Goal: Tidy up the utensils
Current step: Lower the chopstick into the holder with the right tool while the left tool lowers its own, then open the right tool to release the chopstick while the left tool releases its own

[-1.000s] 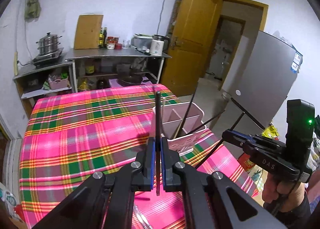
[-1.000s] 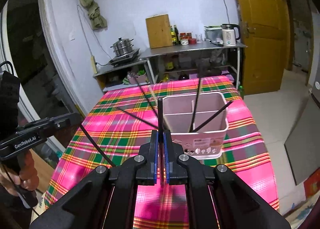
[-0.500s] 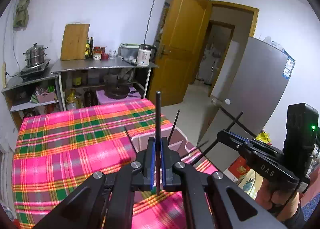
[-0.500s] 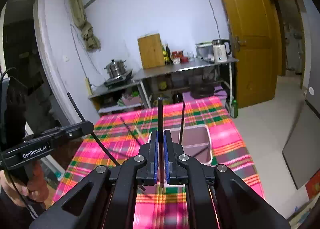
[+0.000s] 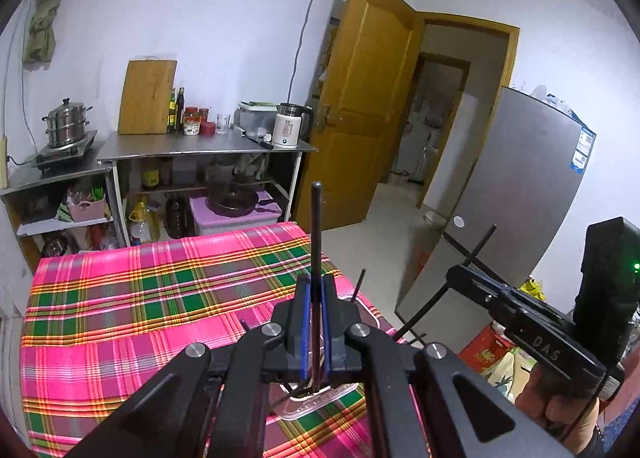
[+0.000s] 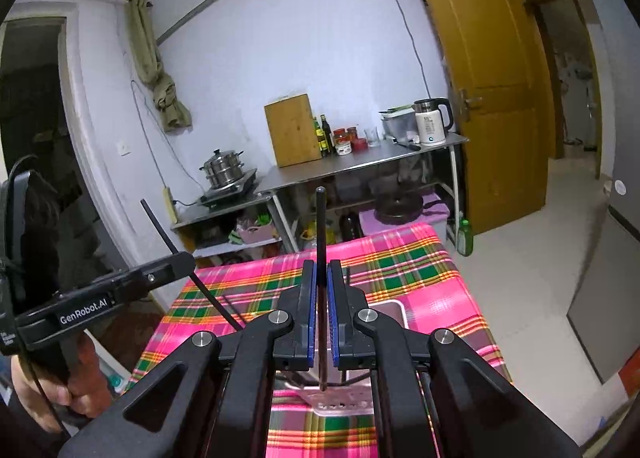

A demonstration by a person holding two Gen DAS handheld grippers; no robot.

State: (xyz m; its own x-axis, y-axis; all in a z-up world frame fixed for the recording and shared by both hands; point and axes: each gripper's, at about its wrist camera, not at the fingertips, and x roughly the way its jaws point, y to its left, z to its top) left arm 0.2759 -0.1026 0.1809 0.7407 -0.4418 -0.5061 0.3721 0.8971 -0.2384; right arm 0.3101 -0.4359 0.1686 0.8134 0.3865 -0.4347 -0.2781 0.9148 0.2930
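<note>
My left gripper (image 5: 315,290) is shut on a black chopstick (image 5: 316,226) that stands upright between its blue pads. My right gripper (image 6: 319,274) is shut the same way on a second black chopstick (image 6: 320,226). Both hang above the pink utensil holder (image 5: 372,312), which sits on the plaid-covered table (image 5: 120,318) and is mostly hidden behind the fingers. Another chopstick (image 5: 360,282) pokes up out of the holder (image 6: 390,310). The right gripper (image 5: 454,272) shows at the right of the left wrist view. At the left of the right wrist view the left gripper (image 6: 188,258) holds its slanted chopstick (image 6: 160,226).
A steel counter (image 5: 200,148) beyond the table carries a cutting board, bottles, jars and a white kettle (image 5: 288,130). A steamer pot (image 5: 66,128) stands on a stove at the left. A yellow door (image 5: 360,118) is open, and a grey fridge (image 5: 500,198) stands at the right.
Both grippers have risen and drawn back from the holder, each keeping its chopstick. The holder has dropped lower in both views and now sits mostly behind the fingers.
</note>
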